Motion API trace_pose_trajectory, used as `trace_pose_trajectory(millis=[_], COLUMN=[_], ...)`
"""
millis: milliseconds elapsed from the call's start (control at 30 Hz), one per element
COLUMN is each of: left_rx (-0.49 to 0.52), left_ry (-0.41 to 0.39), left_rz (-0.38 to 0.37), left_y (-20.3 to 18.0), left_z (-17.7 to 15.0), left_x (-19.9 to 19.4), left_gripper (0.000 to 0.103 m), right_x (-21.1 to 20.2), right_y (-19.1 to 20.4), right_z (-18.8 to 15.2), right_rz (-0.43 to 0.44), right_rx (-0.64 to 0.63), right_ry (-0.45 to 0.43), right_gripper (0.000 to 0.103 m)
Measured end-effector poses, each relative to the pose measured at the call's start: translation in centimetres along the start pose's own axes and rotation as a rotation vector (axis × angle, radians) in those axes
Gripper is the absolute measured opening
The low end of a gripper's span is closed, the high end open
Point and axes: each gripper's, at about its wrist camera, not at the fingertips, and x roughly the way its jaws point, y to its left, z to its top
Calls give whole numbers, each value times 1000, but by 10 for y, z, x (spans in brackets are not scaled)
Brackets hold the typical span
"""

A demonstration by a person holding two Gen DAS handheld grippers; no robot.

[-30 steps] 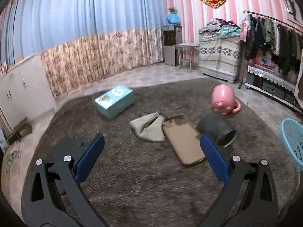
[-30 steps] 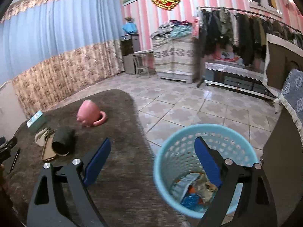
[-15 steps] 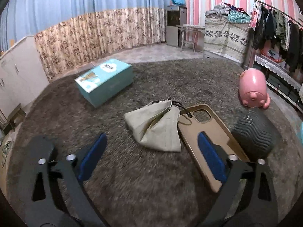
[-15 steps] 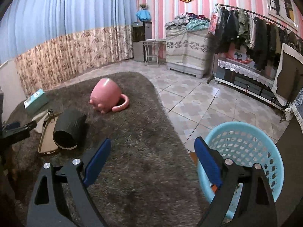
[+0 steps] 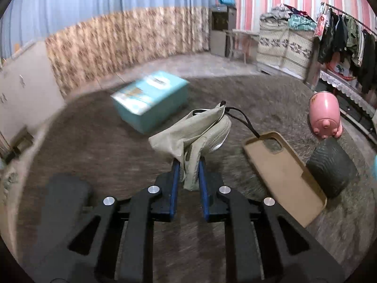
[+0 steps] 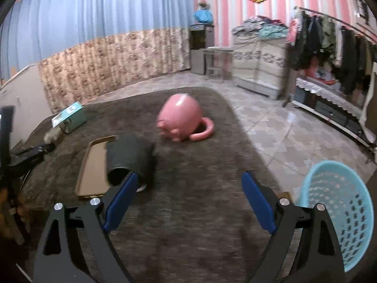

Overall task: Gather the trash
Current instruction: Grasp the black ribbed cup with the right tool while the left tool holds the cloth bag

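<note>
Left tool (image 5: 188, 172) has its blue pads pressed together on a crumpled beige cloth face mask (image 5: 195, 134), centre of the left wrist view, lifted off the shaggy brown rug (image 5: 99, 146). Right tool (image 6: 188, 200) is spread wide w/ nothing between the pads, low over the rug. Only the right wrist view shows the light-blue perforated plastic basket (image 6: 341, 212), lower right, beside the rug on the tiled floor (image 6: 278, 129).
</note>
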Motion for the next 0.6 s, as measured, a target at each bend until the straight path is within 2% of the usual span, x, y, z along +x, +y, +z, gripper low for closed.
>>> trace_pose_trajectory(millis=[100,267,400,500,533,567,600], left_rx=[-9,-40,-55,-52,-49,-48,-50], left_ry=[-24,-42,-44,-55,-59,-60,-56], left_rz=[29,83,62,71,73,75,73], left_y=[18,47,65,67,68,66,67], left_z=[-7,-21,-27,-26,-26,-23,-24], left_x=[-24,-48,-55,-55,-54,-53,-53], left_gripper=[15,15,15,15,15,15,15], right_x=[9,32,55,67,70,73,73], right_y=[19,54,65,79,83,87,89], right_z=[2,3,1,-1,-1,-1,-2], right_rz=[54,69,105,93,86,78,64], right_rx=[-13,-75,-52,-100,-114,-135,-154], right_ry=[9,36,92,111,112,114,100], right_gripper=[88,88,88,87,83,72,68])
